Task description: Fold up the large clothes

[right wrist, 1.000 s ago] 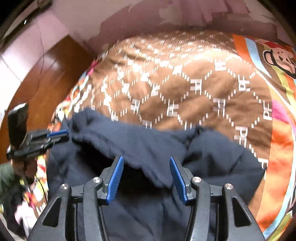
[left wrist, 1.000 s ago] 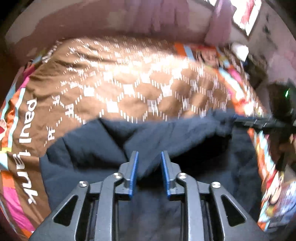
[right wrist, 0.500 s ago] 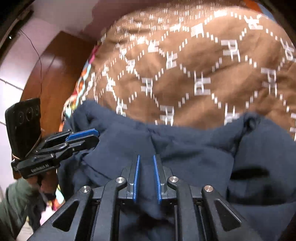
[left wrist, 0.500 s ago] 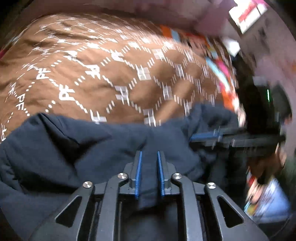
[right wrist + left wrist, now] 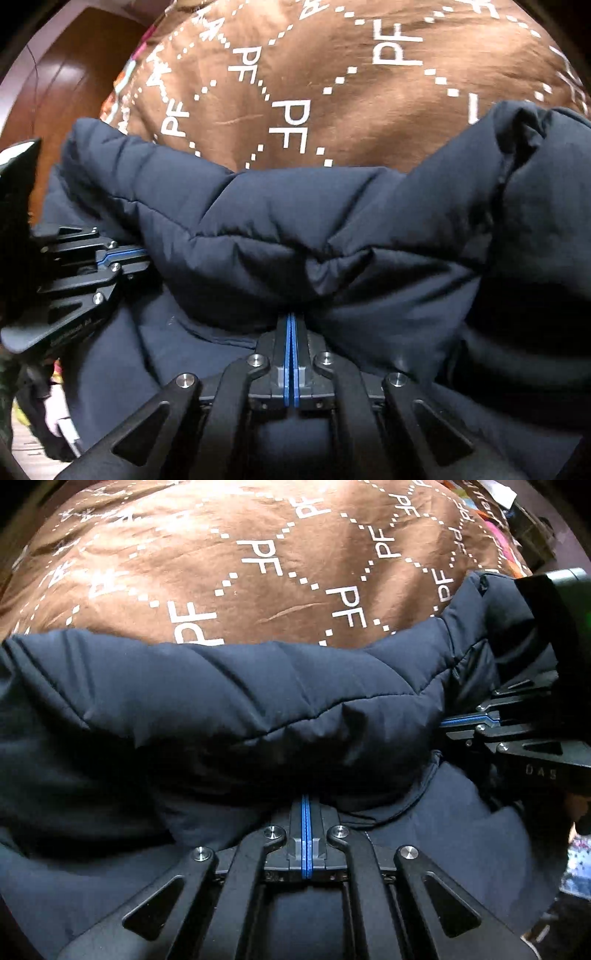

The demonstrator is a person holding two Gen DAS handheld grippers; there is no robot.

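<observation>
A dark navy puffer jacket (image 5: 258,709) lies bunched on a brown bedspread (image 5: 258,572) printed with white "PF" letters. In the left wrist view, my left gripper (image 5: 305,802) points steeply down, its blue pads pressed together on a fold of the jacket's padded edge. My right gripper (image 5: 466,723) shows at the right of that view, also shut on the jacket. In the right wrist view, the right gripper (image 5: 291,318) pinches a puckered fold of the jacket (image 5: 295,221). The left gripper (image 5: 125,254) bites the same edge further left.
The bedspread (image 5: 351,92) stretches away beyond the jacket. A brown wooden floor (image 5: 62,81) shows past the bed's left side. Colourful printed fabric (image 5: 506,535) borders the bed at the far right, with dark clutter beyond it.
Both grippers dropped down onto the jacket and tipped to look more steeply at it. Their jaws went from open to shut on folds of its edge.
</observation>
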